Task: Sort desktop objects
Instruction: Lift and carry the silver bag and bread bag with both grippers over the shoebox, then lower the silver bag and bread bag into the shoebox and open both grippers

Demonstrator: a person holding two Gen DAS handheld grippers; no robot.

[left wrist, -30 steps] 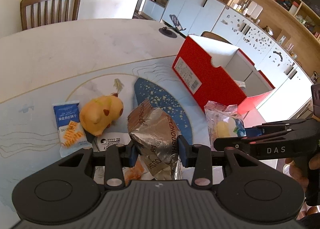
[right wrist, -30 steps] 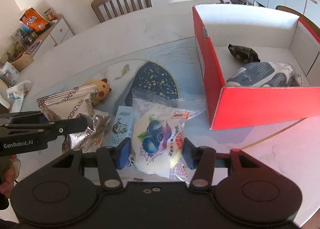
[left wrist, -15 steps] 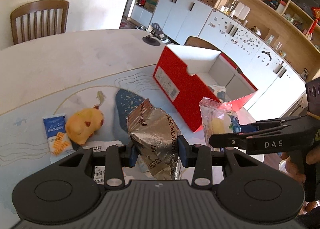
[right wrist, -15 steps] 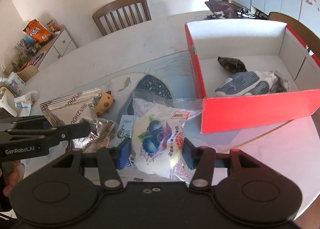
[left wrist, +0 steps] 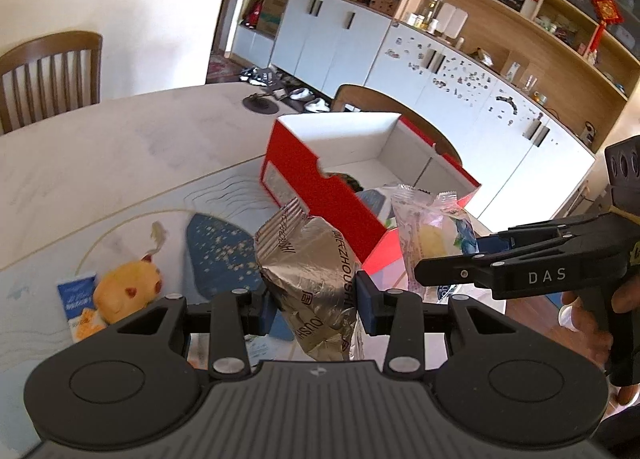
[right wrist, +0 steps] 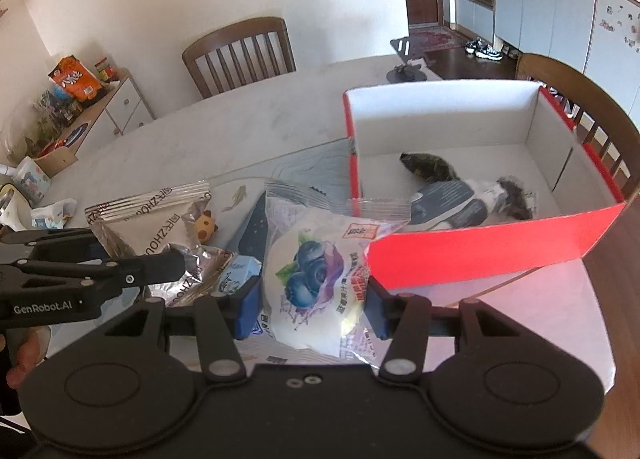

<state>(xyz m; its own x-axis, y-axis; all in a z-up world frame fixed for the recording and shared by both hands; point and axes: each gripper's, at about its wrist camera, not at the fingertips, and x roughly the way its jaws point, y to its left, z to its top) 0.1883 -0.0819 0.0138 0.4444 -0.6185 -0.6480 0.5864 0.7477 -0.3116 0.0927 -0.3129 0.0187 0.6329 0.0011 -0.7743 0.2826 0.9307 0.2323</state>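
My left gripper is shut on a silver foil snack bag, held up above the table. My right gripper is shut on a clear packet with a blueberry bun, also lifted. In the left wrist view the right gripper carries that packet just to the right. In the right wrist view the foil bag hangs at the left in the left gripper. The open red box lies ahead and to the right, with a dark packet and a grey-blue packet inside.
On the table remain a yellow plush toy, a blue cracker packet and a small blue-white carton on a placemat with a dark blue patch. Wooden chairs stand around the table; cabinets line the far wall.
Both grippers have risen with their packets and drawn towards the red box, whose inside now shows more. The toy and cracker packet have slid lower left in the left wrist view.
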